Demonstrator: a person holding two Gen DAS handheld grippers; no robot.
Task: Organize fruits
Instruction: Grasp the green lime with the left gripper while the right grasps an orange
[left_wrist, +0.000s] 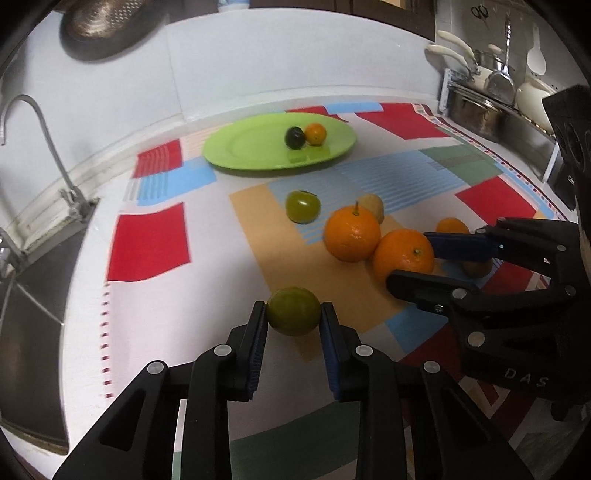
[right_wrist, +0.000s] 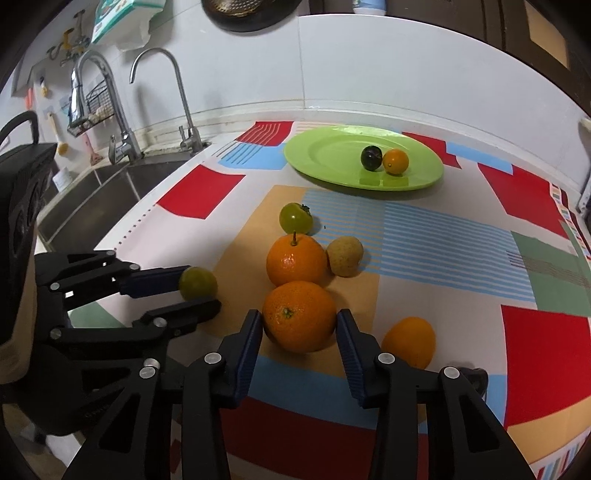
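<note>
My left gripper (left_wrist: 293, 314) is shut on a small green fruit (left_wrist: 293, 311), low over the patterned cloth; it also shows in the right wrist view (right_wrist: 197, 282). My right gripper (right_wrist: 299, 325) is shut on a large orange (right_wrist: 299, 315), which rests on the cloth; it also shows in the left wrist view (left_wrist: 403, 254). A green plate (right_wrist: 332, 147) at the back holds a dark plum (right_wrist: 371, 157) and a small orange (right_wrist: 395, 161). A second large orange (right_wrist: 296, 258), a green tomato-like fruit (right_wrist: 294, 218), a brownish fruit (right_wrist: 345, 255) and a small orange (right_wrist: 409, 341) lie loose.
A steel sink (right_wrist: 96, 195) with taps (right_wrist: 181, 92) lies to the left of the cloth. A dish rack with pots and utensils (left_wrist: 491, 88) stands at the back right. A dark fruit (right_wrist: 474, 376) sits partly hidden behind my right finger.
</note>
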